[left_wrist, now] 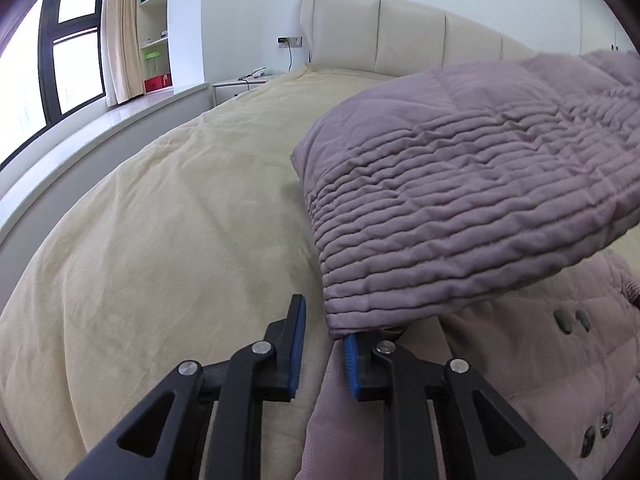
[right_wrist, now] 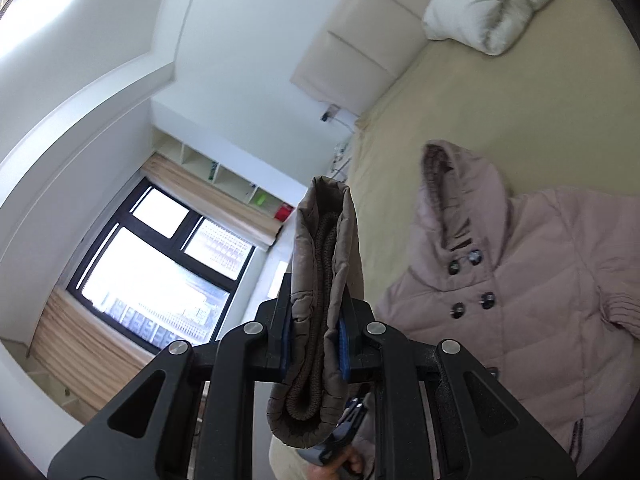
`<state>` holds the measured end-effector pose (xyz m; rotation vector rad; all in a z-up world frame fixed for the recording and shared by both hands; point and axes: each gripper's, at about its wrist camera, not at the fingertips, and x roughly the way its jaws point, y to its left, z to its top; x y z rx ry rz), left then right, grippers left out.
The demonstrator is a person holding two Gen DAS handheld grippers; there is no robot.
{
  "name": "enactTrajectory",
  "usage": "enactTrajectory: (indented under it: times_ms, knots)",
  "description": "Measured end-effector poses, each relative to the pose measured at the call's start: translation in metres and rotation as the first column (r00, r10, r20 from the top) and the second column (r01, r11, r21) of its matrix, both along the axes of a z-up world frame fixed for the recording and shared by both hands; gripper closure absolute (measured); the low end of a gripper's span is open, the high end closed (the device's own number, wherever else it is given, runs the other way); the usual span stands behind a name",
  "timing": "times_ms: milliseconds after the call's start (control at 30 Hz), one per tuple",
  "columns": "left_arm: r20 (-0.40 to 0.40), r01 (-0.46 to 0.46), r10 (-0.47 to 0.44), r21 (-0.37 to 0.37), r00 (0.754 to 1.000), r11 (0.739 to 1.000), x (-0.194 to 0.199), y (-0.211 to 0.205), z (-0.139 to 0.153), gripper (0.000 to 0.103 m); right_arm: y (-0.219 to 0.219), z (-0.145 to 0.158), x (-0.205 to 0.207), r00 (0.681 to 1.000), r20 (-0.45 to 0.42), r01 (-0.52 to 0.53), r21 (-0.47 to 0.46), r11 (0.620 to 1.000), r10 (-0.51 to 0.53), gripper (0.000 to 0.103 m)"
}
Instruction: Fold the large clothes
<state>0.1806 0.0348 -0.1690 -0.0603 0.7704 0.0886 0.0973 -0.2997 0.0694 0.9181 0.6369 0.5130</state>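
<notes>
Coat (right_wrist: 532, 288) flat on bed (left_wrist: 168, 208). Right claw (right_wrist: 314, 344) clamped on cuff (right_wrist: 320, 280); left claw (left_wrist: 322, 344) narrowly apart, apparently empty beside coat. Carry sleeve (left_wrist: 460, 200) squarely across coat's front.

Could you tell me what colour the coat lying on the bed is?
Pale dusty pink; the coat shows best in the right wrist view.

The hooded coat (right_wrist: 532, 292) lies spread on the bed (right_wrist: 480, 92), hood toward the headboard (right_wrist: 360, 52), with a pillow (right_wrist: 492, 0) beyond it against that headboard. One sleeve (left_wrist: 460, 184) is lifted above the coat's buttoned front. Left of the bed run a nightstand (left_wrist: 240, 84), window ledge (left_wrist: 100, 128) and shelves (left_wrist: 154, 28)
</notes>
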Motion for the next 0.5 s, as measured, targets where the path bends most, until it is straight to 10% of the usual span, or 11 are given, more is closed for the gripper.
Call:
enactTrajectory:
  times_ms: [300,500]
  knots:
    - [-0.072,-0.004,0.006,0.027,0.997,1.0,0.009,0.007,-0.006,0.073,-0.083,-0.249,0.05,0.9,-0.402,0.149,-0.087,0.985,-0.171,0.086]
    - [-0.104,0.037,-0.036,0.011,0.994,0.999,-0.028,0.017,0.006,0.061,-0.107,-0.305,0.041,0.896,-0.411,0.182,-0.01,0.983,-0.17,0.086]
